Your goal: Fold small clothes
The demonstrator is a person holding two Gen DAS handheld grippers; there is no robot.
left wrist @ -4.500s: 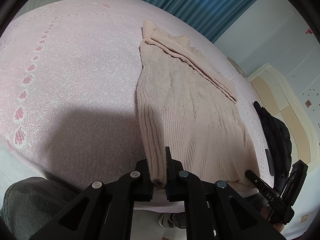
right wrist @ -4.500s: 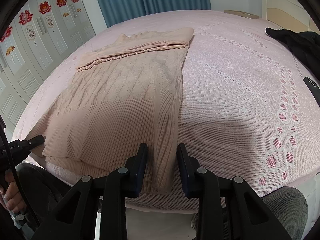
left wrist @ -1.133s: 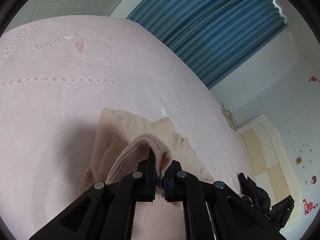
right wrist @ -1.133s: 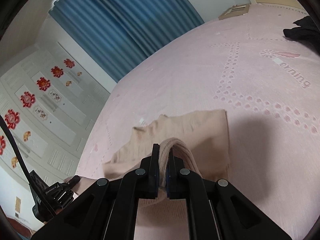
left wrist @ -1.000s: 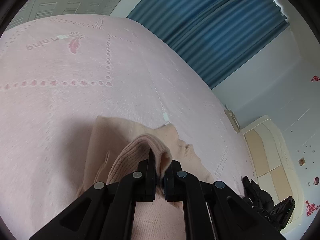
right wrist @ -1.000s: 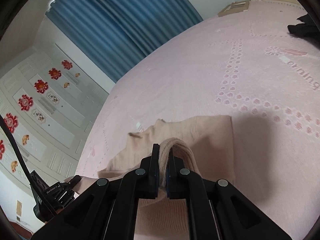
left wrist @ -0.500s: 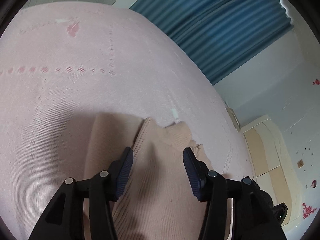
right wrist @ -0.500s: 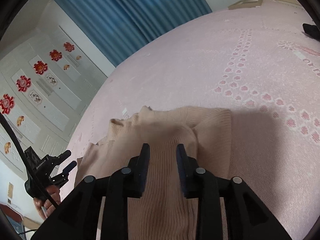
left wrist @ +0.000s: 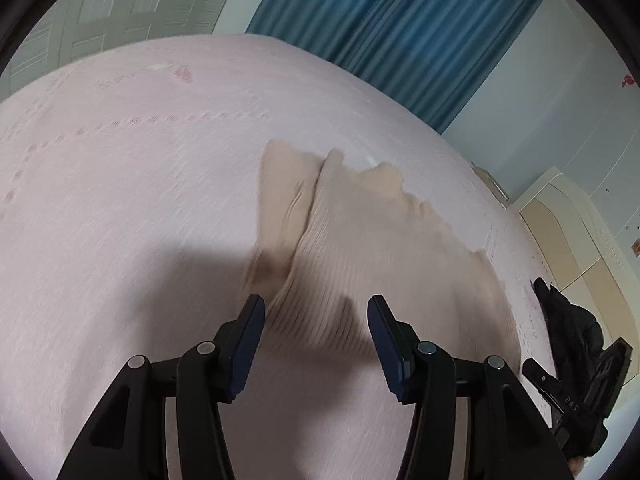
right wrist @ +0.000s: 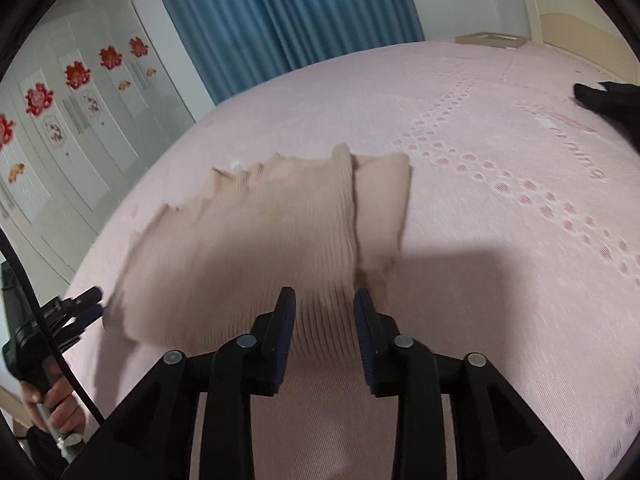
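A beige knit sweater (left wrist: 360,236) lies folded in half on the pink bed, its ribbed hem laid over the collar end; it also shows in the right wrist view (right wrist: 260,240). My left gripper (left wrist: 316,320) is open and empty, just above the sweater's near left corner. My right gripper (right wrist: 324,308) is open and empty, above the sweater's near right edge. The left gripper's tips show at the left of the right wrist view (right wrist: 86,304). The right gripper shows at the lower right of the left wrist view (left wrist: 576,392).
The pink bedspread (left wrist: 120,200) spreads wide around the sweater. A black garment (left wrist: 568,320) lies on the bed to the right, also in the right wrist view (right wrist: 608,98). Blue curtains (right wrist: 280,12) and white wardrobe doors (right wrist: 60,120) stand behind.
Both grippers carried the hem over to the collar end, then opened and let it go. They have since drawn back toward me, and the sweater lies folded in half.
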